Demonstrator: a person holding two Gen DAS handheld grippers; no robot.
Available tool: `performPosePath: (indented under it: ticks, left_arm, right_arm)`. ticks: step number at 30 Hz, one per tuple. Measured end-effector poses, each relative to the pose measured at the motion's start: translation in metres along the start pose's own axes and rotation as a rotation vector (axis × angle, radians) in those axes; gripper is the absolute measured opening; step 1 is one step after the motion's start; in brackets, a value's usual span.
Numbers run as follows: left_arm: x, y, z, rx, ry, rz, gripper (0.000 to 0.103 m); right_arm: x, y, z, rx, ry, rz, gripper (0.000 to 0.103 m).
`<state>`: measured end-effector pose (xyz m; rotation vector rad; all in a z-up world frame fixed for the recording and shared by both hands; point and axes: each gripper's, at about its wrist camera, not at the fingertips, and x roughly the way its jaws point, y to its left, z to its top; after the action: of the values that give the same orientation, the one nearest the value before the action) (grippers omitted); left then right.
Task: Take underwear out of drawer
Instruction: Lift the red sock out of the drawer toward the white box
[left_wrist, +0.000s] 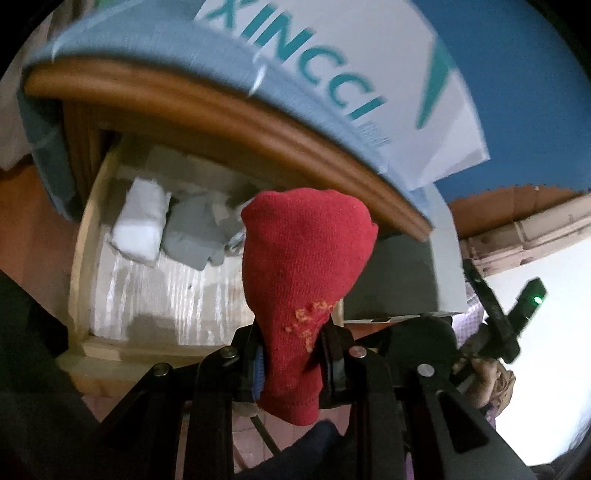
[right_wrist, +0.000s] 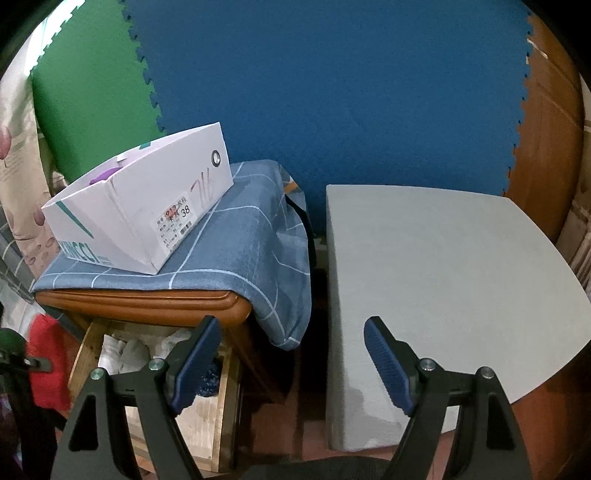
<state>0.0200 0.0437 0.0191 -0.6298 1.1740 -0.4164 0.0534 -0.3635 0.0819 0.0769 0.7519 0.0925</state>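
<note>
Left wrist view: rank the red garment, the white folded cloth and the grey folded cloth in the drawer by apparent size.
1. Red garment, largest, though nearness to the camera inflates it.
2. and 3. Grey folded cloth and white folded cloth look alike; no ranking.

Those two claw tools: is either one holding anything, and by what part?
The left gripper is clamped on a red knitted garment near its hemmed lower end, the bulk standing above the jaws. The right gripper is open and holds nothing.

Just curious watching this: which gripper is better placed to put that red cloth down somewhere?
The left gripper: it is shut on the red cloth. The right gripper is open and empty.
</note>
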Motion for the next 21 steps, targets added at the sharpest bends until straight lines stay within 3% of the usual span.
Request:
performPosePath:
  ticks: [11, 21]
  left_arm:
    - [-0.04, -0.043, 0.002, 0.082, -0.031, -0.066, 0.02]
    - [-0.08, -0.076, 0.038, 0.103, -0.086, -0.13, 0.021]
  right_arm:
    - [0.0, 0.002, 0.001, -0.008, 0.0, -0.001, 0.082]
    - [0.001, 0.003, 0.001, -0.008, 0.003, 0.005, 0.082]
